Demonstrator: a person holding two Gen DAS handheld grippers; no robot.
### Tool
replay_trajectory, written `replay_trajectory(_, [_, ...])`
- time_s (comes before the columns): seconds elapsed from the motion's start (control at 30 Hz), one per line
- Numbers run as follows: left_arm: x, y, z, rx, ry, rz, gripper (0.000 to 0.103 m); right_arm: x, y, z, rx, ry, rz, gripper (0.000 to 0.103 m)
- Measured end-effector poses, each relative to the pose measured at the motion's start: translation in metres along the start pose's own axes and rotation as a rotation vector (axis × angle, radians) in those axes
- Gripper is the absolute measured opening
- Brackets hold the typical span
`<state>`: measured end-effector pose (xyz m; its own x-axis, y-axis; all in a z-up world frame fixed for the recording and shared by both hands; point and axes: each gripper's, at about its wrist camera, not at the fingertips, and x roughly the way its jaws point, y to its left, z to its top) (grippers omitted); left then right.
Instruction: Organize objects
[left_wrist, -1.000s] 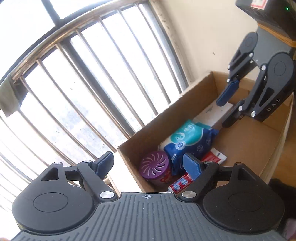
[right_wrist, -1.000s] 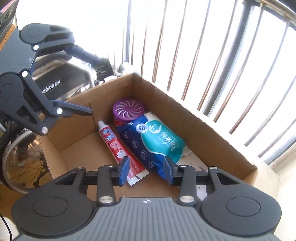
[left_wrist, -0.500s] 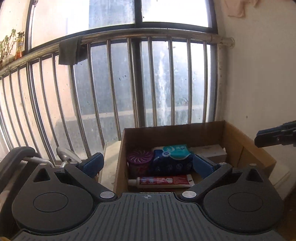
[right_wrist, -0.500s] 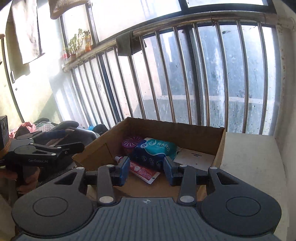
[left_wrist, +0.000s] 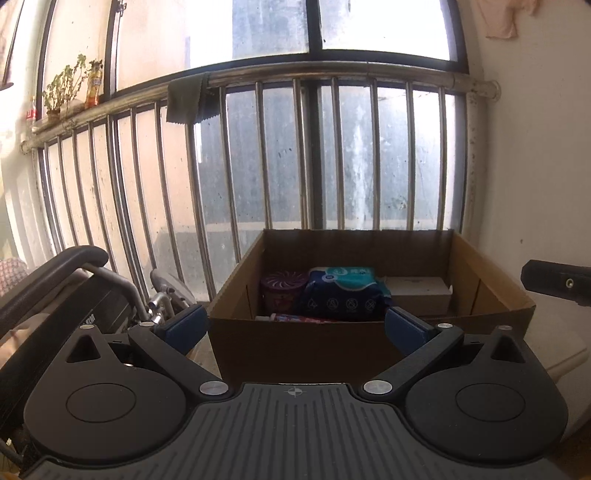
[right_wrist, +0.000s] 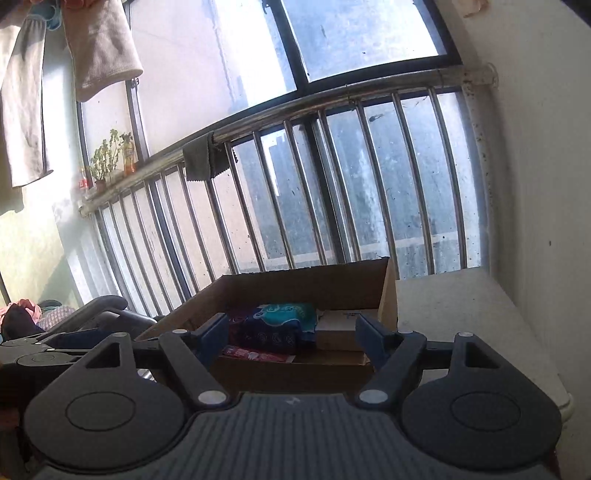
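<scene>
The cardboard box (left_wrist: 295, 350) stood just before the window railing (left_wrist: 332, 74), its top open. Inside, against the far wall, sat a purple air freshener (left_wrist: 282, 291), a blue wipes pack (left_wrist: 343, 295) and a white carton (left_wrist: 419, 295) in a row; a toothpaste tube (left_wrist: 299, 318) lay nearer the front wall. The left gripper (left_wrist: 295, 326) hung before the box's front edge, jaws spread wide, nothing between them. The right gripper (right_wrist: 291, 334) was likewise short of the box, jaws opening and empty. A wheelchair (left_wrist: 74, 288) crowded the box's left side.

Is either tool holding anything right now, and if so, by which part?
Nothing is held. The left tool stands open and empty; the right tool is opening, with nothing between its fingers. Everything lies in the cardboard box.
</scene>
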<state>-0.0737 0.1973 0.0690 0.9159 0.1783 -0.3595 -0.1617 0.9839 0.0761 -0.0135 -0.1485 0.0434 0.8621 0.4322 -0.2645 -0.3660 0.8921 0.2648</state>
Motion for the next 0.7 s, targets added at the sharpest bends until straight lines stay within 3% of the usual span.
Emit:
replay_trajectory(0.13, [-0.001, -0.004, -0.007, 0.022, -0.007, -0.002, 0.103, 0.004, -0.003, -0.007, 0.016, 0.033, 0.017, 0.080])
replay_trajectory(0.33, [0.003, 0.005, -0.007, -0.001, -0.005, 0.021, 0.103, 0.003, -0.004, -0.010, 0.019, 0.024, -0.019, 0.081])
replay_trajectory(0.7, [-0.009, 0.009, -0.011, -0.006, -0.017, -0.007, 0.103, -0.003, 0.004, -0.019, -0.011, 0.019, -0.030, 0.090])
